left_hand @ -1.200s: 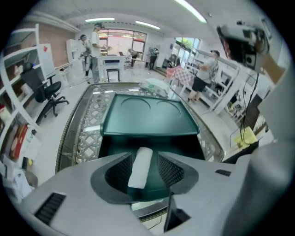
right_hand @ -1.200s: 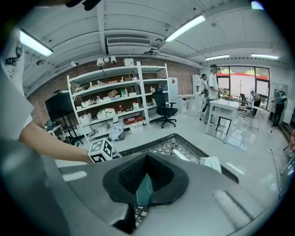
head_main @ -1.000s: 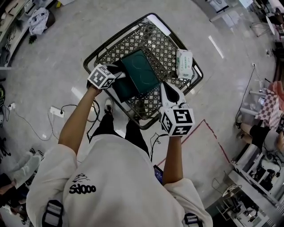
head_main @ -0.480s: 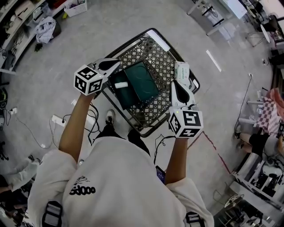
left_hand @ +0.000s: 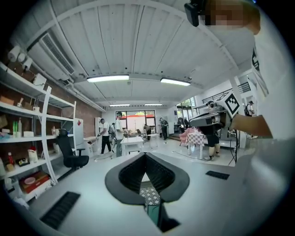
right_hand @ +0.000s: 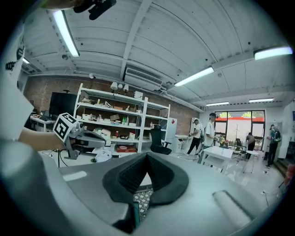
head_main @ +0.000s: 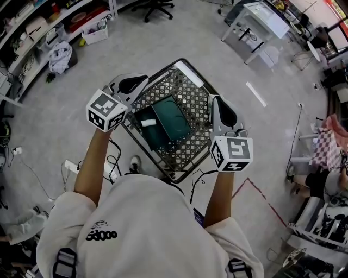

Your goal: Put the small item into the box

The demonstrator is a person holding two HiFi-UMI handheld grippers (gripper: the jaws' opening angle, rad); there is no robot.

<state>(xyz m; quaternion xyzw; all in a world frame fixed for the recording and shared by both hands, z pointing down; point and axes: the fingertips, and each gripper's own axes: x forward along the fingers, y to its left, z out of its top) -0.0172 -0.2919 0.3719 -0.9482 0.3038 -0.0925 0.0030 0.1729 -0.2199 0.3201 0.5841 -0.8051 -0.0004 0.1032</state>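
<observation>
A dark green box (head_main: 163,127) lies open on a black wire-mesh table (head_main: 190,92) in the head view. A small white item (head_main: 148,122) rests inside the box at its left side. My left gripper (head_main: 136,81) is raised above the table's left edge, shut and empty, its pads meeting tip to tip (left_hand: 145,156). My right gripper (head_main: 217,106) hangs over the table's right side, shut with nothing in it (right_hand: 147,156). Below each pair of jaws, a strip of mesh (left_hand: 150,193) and green box (left_hand: 152,215) shows through.
Shelves (head_main: 38,32) stand at the far left, with an office chair (head_main: 157,6) and white desk (head_main: 261,19) at the back. Cables and a power strip (head_main: 72,166) lie on the floor to the left. Red floor tape (head_main: 255,187) runs at the right. People walk in the distance (left_hand: 119,133).
My left gripper has let go of the white item in the box, lifted away to the left and shut. Both grippers have risen above the table.
</observation>
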